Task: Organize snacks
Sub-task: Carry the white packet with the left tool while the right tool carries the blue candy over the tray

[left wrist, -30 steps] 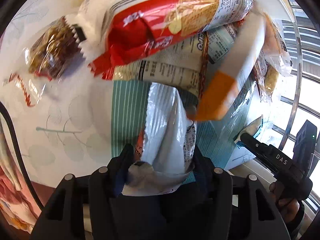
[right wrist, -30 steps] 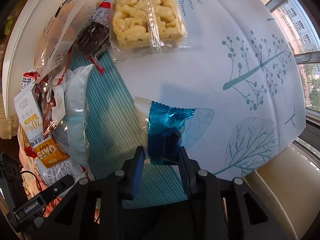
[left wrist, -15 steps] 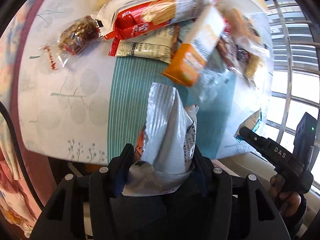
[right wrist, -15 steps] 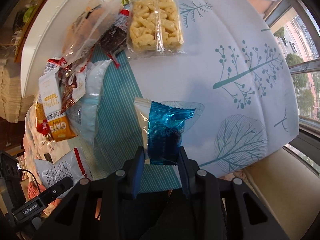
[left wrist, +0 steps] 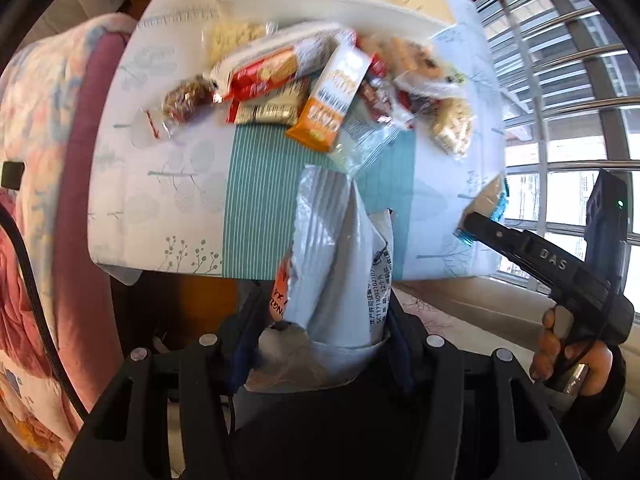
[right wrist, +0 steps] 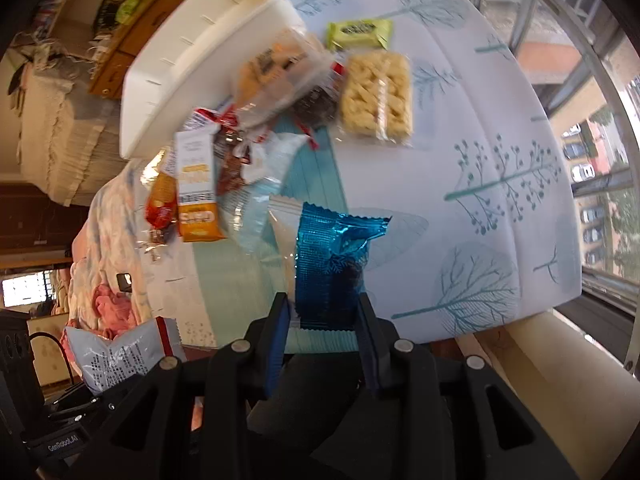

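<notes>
Nearest, the left gripper (left wrist: 320, 336) is clamped on a silver-grey snack bag (left wrist: 336, 264), whose ribbed top stands up over the near edge of the teal striped mat (left wrist: 260, 200); the bag is lifted, not lying on the mat; likewise the right gripper (right wrist: 324, 316) is closed on a shiny blue packet (right wrist: 332, 256) with a clear crimped flap beside it, held above the near end of the same mat, and in the left view that gripper appears to the right of the mat with the blue packet (left wrist: 494, 204) at its tip and a hand (left wrist: 572, 360) around its handle; the mat lies on a white tablecloth (right wrist: 480, 140) printed with teal trees; toward the far end of the mat sits a heap of snacks, an orange-and-white oat bar (left wrist: 332, 104) overlapping its far edge, a red-and-white biscuit pack (left wrist: 268, 72) just beyond, a clear bag of brown clusters (left wrist: 184, 100) left of the mat, and a clear pack of pale puffed pieces (right wrist: 376, 96) right of it; a green packet (right wrist: 358, 34) lies farther still; beyond the heap, past the mat's far end, stands a white bin (right wrist: 200, 56), blurred.
</notes>
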Tool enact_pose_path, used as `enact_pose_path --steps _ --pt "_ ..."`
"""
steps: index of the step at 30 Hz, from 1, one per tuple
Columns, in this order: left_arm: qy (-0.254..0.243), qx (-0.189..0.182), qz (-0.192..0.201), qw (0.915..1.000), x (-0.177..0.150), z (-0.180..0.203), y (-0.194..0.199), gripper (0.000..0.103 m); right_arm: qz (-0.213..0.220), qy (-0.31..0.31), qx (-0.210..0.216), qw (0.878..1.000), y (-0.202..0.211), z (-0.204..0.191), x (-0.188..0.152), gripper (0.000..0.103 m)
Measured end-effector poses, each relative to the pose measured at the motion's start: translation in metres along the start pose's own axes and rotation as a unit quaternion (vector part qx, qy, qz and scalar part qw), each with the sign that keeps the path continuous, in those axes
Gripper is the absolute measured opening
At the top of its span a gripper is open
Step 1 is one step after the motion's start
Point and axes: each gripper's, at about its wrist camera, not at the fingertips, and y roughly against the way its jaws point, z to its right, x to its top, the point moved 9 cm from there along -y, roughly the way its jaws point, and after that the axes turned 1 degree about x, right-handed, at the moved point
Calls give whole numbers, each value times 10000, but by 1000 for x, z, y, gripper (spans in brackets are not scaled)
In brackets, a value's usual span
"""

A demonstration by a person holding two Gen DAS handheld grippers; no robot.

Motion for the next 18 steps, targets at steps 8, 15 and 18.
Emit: enact_pose_path --steps 8,15,18 --pt "-331 16 857 9958 28 9 76 54 466 427 249 9977 28 -50 23 33" --pt "-528 116 1650 9848 79 14 139 54 854 564 417 9939 49 -89 57 33" --pt "-573 120 1909 9799 104 15 158 54 1034 585 434 9920 58 -103 73 33"
